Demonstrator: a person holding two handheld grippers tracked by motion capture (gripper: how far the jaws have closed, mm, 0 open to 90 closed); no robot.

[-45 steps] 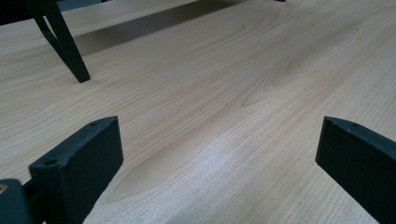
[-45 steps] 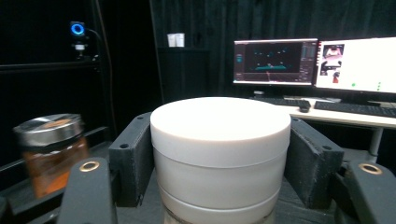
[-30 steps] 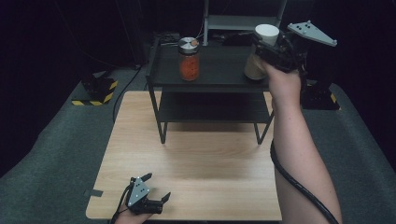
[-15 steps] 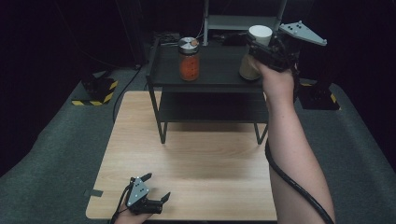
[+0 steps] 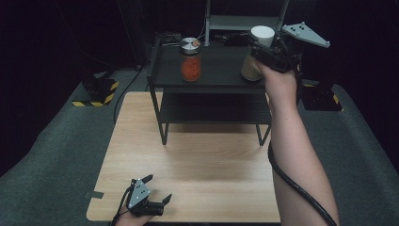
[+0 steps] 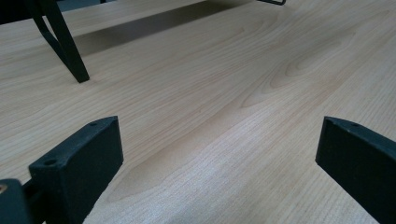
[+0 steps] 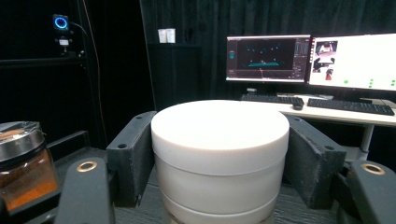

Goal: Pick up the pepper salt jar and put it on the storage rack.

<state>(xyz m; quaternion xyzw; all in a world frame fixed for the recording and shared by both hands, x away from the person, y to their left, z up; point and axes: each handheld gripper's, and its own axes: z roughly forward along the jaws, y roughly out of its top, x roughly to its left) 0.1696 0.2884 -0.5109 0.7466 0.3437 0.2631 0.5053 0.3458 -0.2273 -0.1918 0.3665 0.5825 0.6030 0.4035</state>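
Jaws of my right tool point(image 5: 264, 52) pinch the white-lidded jar point(image 5: 258, 52) at the shelf's point(image 5: 221, 70) far right. My left tool point(image 5: 151, 200) rests spread wide on the near-left worktop point(image 5: 211, 169).

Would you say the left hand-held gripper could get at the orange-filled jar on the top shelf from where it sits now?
Probably yes. The left hand-held gripper lies open at the table's near edge, far from the jar. Nothing lies on the bare wood between, and the jar stands near the shelf's front edge, apart from the right hand-held gripper.
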